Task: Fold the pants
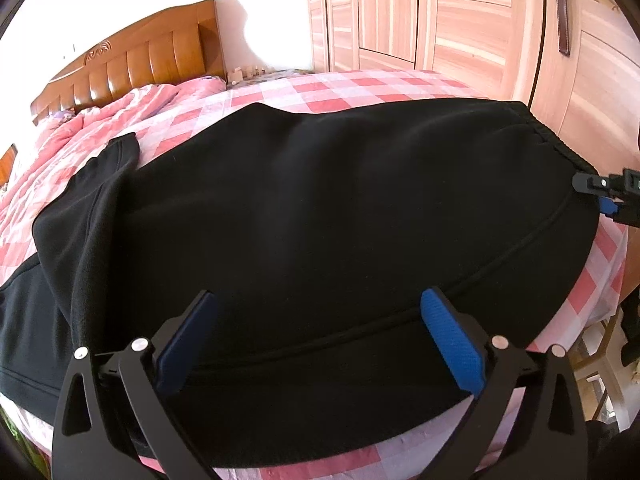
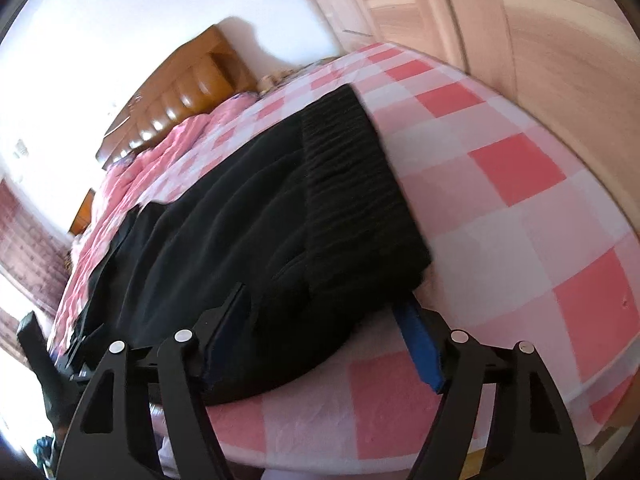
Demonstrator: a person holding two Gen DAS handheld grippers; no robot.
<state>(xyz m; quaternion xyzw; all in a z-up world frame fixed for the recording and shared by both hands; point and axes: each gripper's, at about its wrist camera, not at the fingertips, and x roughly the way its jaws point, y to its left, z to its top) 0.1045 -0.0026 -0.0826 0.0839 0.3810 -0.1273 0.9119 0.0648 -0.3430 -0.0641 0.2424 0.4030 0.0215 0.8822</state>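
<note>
One pair of black pants (image 1: 320,216) lies across the near part of a bed, on a pink-and-white checked sheet (image 1: 360,88). The fabric is thick, matte and fleece-like, with a raised seam curving along the near edge. In the left wrist view, going left to right: a leg end (image 1: 120,152) lies bent back toward the headboard at far left, the broad body of the pants fills the middle, and the gathered elastic waistband (image 1: 556,140) sits at the far right. No brand mark, label or writing can be read on the pants or anywhere else.

The left gripper (image 1: 320,320) hovers low over the near seam, its two blue-padded fingers (image 1: 452,340) spread wide with nothing between them. The right gripper (image 1: 600,194) shows at the right edge of that view, at the waistband corner.

In the right wrist view, which is motion-blurred, the right gripper (image 2: 328,320) has its fingers spread on either side of the near waistband corner of the pants (image 2: 240,220); the ribbed waistband (image 2: 352,180) runs away from it. The right-hand finger (image 2: 418,344) lies partly under the cloth edge. The fingers are apart, not pinched on the cloth.

Behind: one rumpled pink quilt (image 1: 80,128), one orange wooden headboard (image 1: 140,60), and pale wooden wardrobe doors (image 1: 460,20) to the right.
</note>
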